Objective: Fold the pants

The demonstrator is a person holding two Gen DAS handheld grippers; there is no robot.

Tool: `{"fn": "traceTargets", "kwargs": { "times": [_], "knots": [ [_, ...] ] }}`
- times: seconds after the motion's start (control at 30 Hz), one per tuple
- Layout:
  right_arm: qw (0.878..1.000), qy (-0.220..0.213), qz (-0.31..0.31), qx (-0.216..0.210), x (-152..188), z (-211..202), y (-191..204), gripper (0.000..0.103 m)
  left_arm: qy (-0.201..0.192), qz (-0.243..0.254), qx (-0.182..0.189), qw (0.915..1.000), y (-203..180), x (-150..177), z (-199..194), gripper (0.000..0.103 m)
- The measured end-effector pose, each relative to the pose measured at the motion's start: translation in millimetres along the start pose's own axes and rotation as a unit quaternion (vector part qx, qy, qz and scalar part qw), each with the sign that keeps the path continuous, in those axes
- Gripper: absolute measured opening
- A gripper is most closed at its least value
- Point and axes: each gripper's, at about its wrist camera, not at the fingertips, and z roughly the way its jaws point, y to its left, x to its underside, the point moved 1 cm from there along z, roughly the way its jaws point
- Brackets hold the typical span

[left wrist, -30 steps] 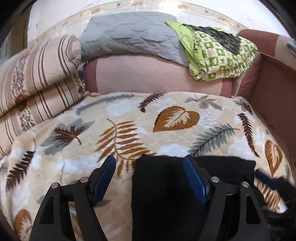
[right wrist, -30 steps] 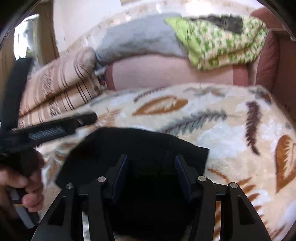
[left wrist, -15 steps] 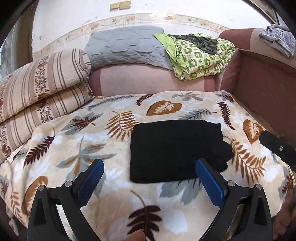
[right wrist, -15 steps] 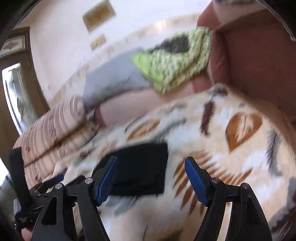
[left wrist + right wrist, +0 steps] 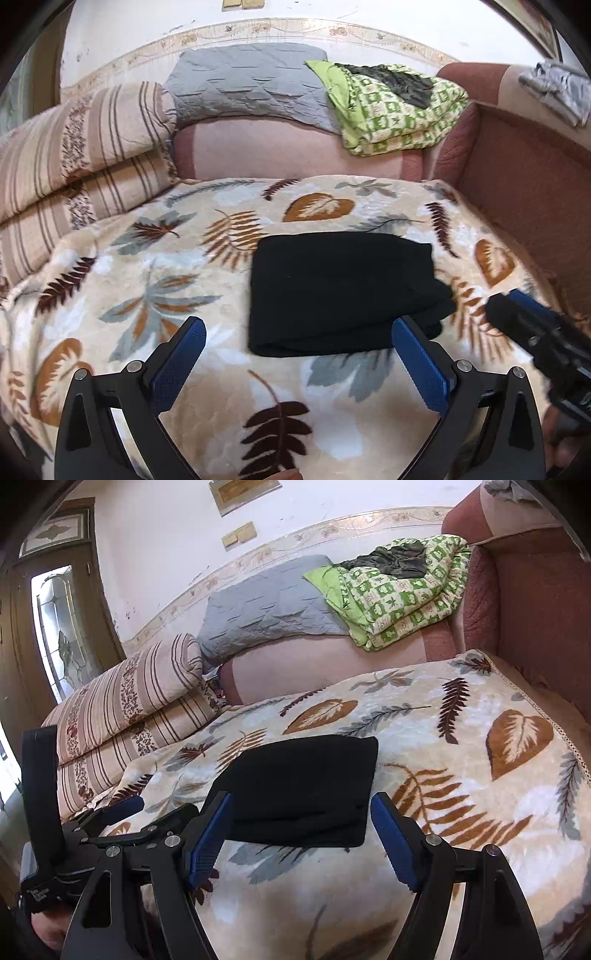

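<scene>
Black pants (image 5: 343,291) lay as a compact folded rectangle on the leaf-print blanket (image 5: 155,295), left tool (image 5: 297,356) and right tool (image 5: 301,834) both wide apart, empty, clear of the cloth; folding judged complete, next move likely only tidying edges.

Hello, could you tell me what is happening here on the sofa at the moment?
A person is folding pants with a pair of handheld tongs, one in each hand. The black pants lie in a compact folded rectangle on the leaf-print blanket. Both the left tongs and the right tongs are open and empty, held just short of the bundle's near edge without touching it. Striped pillows and a green quilt sit behind.
</scene>
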Motion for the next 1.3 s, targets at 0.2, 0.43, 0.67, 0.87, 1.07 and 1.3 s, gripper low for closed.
{"fn": "traceTargets", "kwargs": {
  "times": [0.2, 0.43, 0.67, 0.87, 1.07, 1.3],
  "knots": [
    [1.000, 0.007, -0.004, -0.011, 1, 4, 3, 0.078, 0.043, -0.049, 0.049, 0.9967, 21, -4, 22, 0.102],
    [0.999, 0.019, -0.021, -0.026, -6, 20, 5, 0.077, 0.085, -0.133, 0.028, 0.9871, 80, -39, 73, 0.102],
    [0.992, 0.066, -0.100, -0.039, -11, 78, 9, 0.053, 0.090, -0.108, 0.103, 0.9846, 74, -45, 94, 0.102],
    [0.995, 0.058, -0.065, -0.049, -14, 80, -3, 0.037, 0.084, -0.042, 0.101, 0.9904, 54, -54, 113, 0.102],
    [0.989, 0.139, -0.039, -0.011, 2, 110, -19, 0.039, 0.211, -0.097, 0.081, 0.9693, 65, -25, 171, 0.102],
    [0.989, 0.144, -0.034, -0.011, 4, 111, -17, 0.040, 0.207, -0.084, 0.067, 0.9724, 62, -26, 178, 0.102]
  ]
}}
